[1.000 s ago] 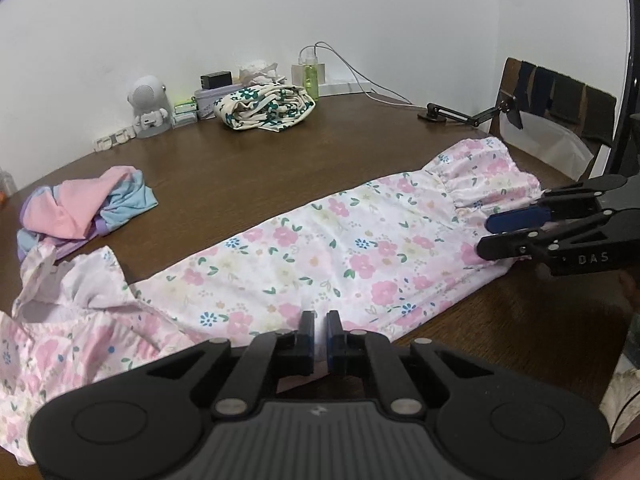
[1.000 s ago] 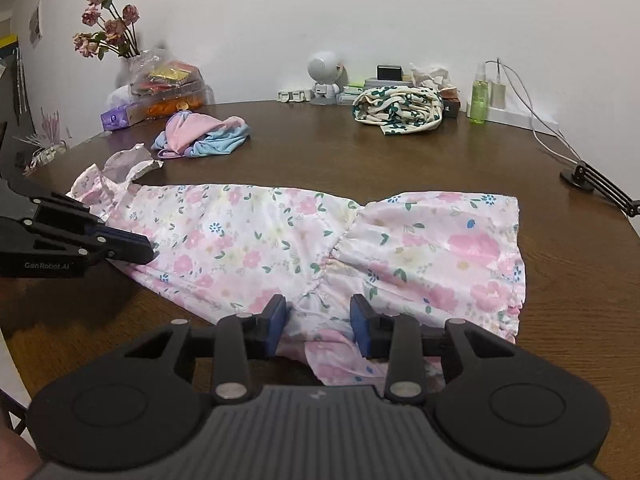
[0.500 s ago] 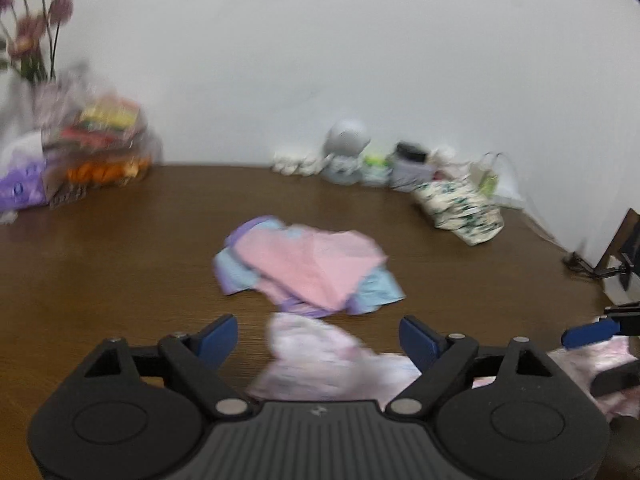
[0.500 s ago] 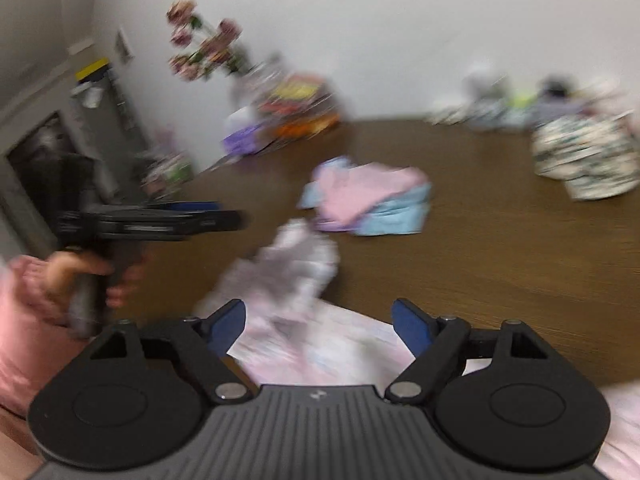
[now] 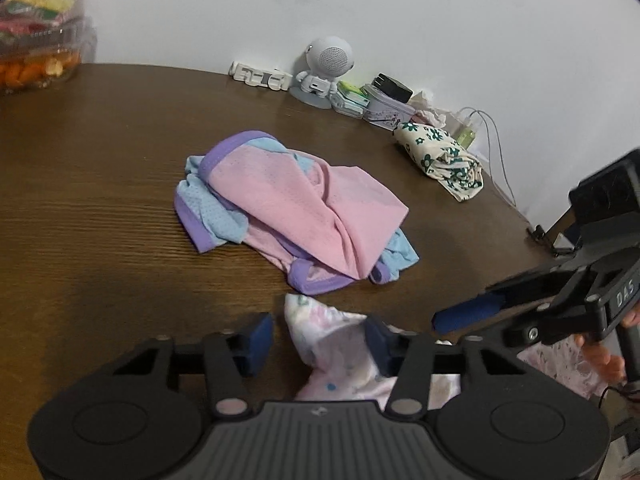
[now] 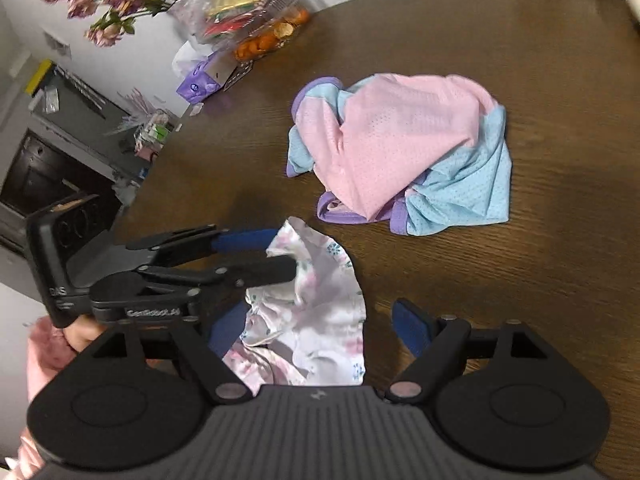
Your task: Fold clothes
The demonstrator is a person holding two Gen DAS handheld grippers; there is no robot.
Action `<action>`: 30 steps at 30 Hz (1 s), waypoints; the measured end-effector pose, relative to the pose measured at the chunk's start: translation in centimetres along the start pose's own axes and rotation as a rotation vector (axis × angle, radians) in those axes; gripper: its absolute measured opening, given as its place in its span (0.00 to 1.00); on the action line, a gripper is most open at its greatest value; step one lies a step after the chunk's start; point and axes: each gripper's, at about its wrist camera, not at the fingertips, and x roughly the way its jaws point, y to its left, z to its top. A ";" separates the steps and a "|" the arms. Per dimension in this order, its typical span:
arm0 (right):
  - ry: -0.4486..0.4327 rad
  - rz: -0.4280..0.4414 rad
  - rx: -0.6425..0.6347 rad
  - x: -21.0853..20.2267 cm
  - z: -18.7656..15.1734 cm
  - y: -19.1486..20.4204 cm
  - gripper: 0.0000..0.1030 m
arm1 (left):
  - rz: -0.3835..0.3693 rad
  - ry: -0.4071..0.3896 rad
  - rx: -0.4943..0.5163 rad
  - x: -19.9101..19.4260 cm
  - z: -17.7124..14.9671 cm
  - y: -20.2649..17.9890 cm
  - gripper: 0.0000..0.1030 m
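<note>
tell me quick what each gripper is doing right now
Left gripper: open, jaws just been closing, floral garment between them, not pinched yet.
Right gripper: open wide, jaws just opened, same garment between them, not held.

Table point(image 5: 100, 200): dark brown wood or wood-look top, visible straight grain, low satin sheen.

Floral garment point(image 5: 340, 344): thin, smooth woven cloth, white ground with pale pink and blue print, softly creased; a lace-like edge shows at 4 o'clock in the left wrist view.

Mesh garment point(image 6: 400, 144): perforated sports-type knit in pink and light blue, with purple ribbed binding; matt.

Left gripper point(image 5: 320, 340) and right gripper point(image 6: 308, 328): matt black moulded plastic bodies, ribbed grip plate, bright metal pivot pins, blue rubber-like finger pads.

Folded cloth point(image 5: 440, 160) at 2 o'clock: cream cotton-like fabric, green flower print.

Robot figure point(image 5: 326, 68): smooth white plastic, slight gloss.

Snack box point(image 6: 260, 12): clear glossy plastic.
</note>
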 end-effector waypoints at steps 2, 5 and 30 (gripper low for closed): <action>0.008 0.018 0.022 0.5 0.1 -0.5 0.75 | -0.025 -0.002 -0.002 0.2 0.1 0.4 0.27; 0.008 0.055 0.048 0.9 0.1 -1.0 0.69 | -0.049 0.000 0.000 0.6 0.1 0.6 0.20; -0.238 -0.126 -0.896 -4.3 -12.0 11.5 0.06 | 0.145 -0.336 0.380 -12.3 -10.4 -9.9 0.13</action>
